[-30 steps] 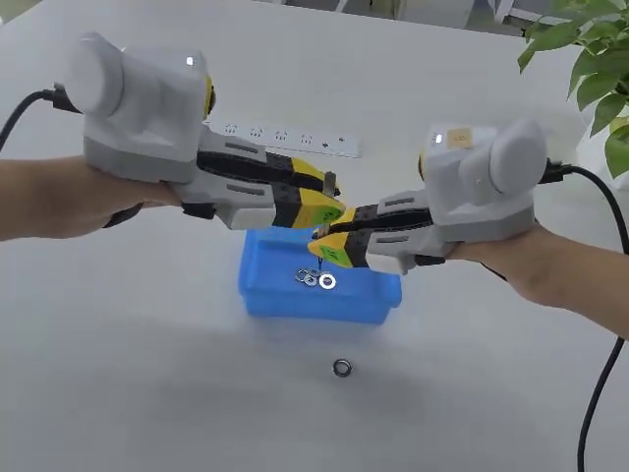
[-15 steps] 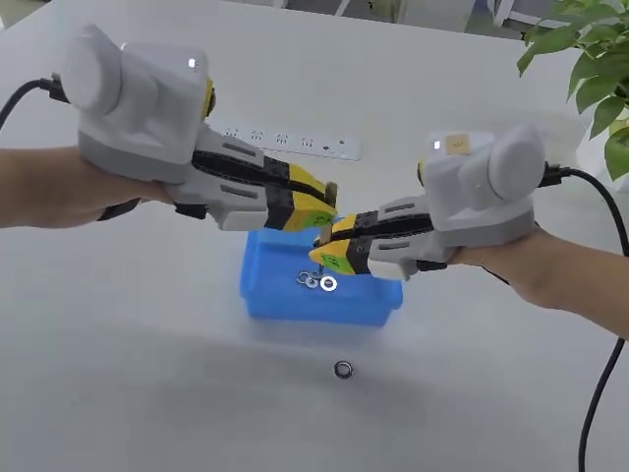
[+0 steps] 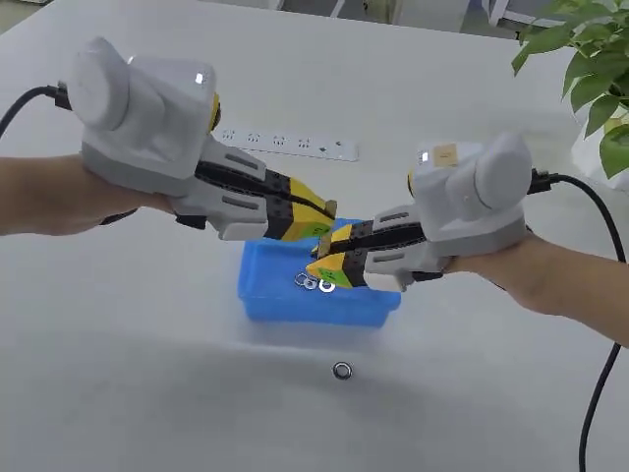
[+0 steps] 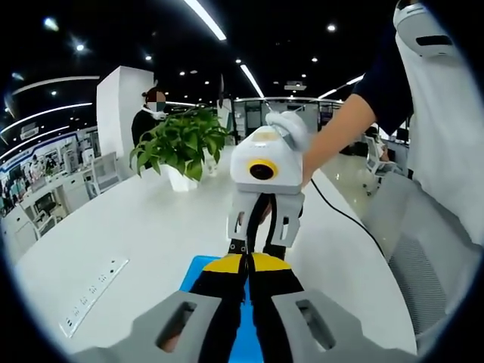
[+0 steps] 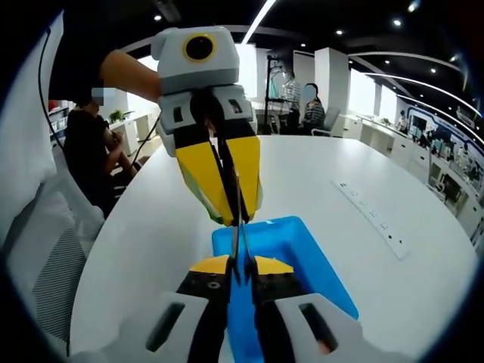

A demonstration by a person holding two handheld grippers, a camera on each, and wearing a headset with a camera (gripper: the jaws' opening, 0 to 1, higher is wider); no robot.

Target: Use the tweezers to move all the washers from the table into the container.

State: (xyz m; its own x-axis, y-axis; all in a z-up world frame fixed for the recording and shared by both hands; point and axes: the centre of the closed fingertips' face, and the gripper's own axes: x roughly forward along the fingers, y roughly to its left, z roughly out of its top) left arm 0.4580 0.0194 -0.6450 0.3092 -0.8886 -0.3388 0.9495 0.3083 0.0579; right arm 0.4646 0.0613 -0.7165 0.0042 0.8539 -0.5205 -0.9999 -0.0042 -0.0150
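No legible text, apparently.

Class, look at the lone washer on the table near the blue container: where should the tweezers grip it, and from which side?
Probably the ring of the washer: one tip in the hole, one outside the rim, coming down from above. It lies flat on the table, hole up.

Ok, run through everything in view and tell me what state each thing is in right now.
Left gripper: shut, above the blue plastic container.
Right gripper: shut on the thin metal tweezers.
Blue plastic container: open-topped, holding washers.
Small metal washers: lying flat inside the container.
Lone metal washer: on the white table, outside the container.
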